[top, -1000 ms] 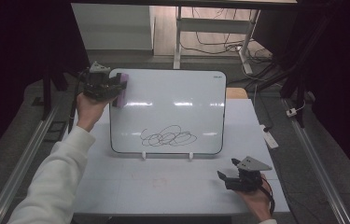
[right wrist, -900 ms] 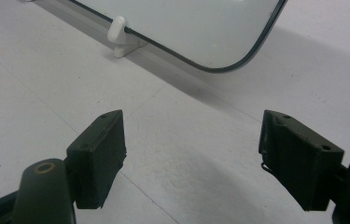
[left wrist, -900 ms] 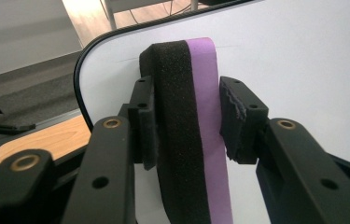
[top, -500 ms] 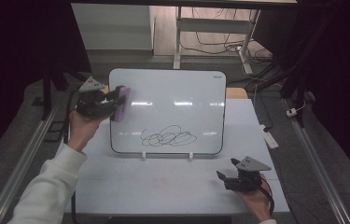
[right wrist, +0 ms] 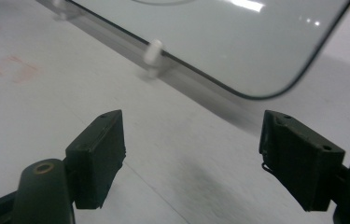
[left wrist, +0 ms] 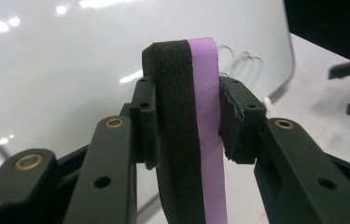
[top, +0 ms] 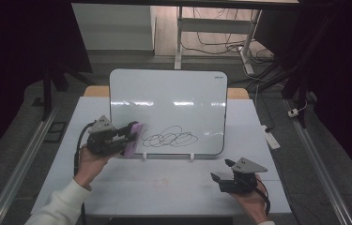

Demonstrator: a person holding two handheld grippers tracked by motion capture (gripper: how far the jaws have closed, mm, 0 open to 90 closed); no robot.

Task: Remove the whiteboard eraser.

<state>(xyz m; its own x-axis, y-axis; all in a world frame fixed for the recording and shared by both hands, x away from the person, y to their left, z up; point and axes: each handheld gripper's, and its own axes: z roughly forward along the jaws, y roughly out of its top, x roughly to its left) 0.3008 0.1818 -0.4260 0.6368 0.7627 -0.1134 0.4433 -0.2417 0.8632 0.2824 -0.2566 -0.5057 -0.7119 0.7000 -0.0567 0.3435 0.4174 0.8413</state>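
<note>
A white board (top: 169, 101) stands upright on the white table (top: 117, 192), with a black scribble (top: 170, 138) low on its face. My left gripper (top: 127, 137) is shut on a purple and black foam eraser (left wrist: 189, 116). It holds the eraser (top: 134, 133) against the board's lower left, just left of the scribble. Near the table's front right, my right gripper (top: 220, 170) is open and holds nothing. In the right gripper view its jaws (right wrist: 193, 140) stand wide over bare table, facing the board's lower corner (right wrist: 275, 88).
Two small white feet (top: 144, 157) (top: 191, 157) prop the board. A faint red mark (top: 160, 183) shows on the table in front. A small white object (top: 271, 139) lies near the table's right edge. Metal rails (top: 314, 154) flank the table.
My left gripper has carried the eraser down and to the right, from the board's upper left corner to its lower left beside the scribble. The right gripper has stayed put.
</note>
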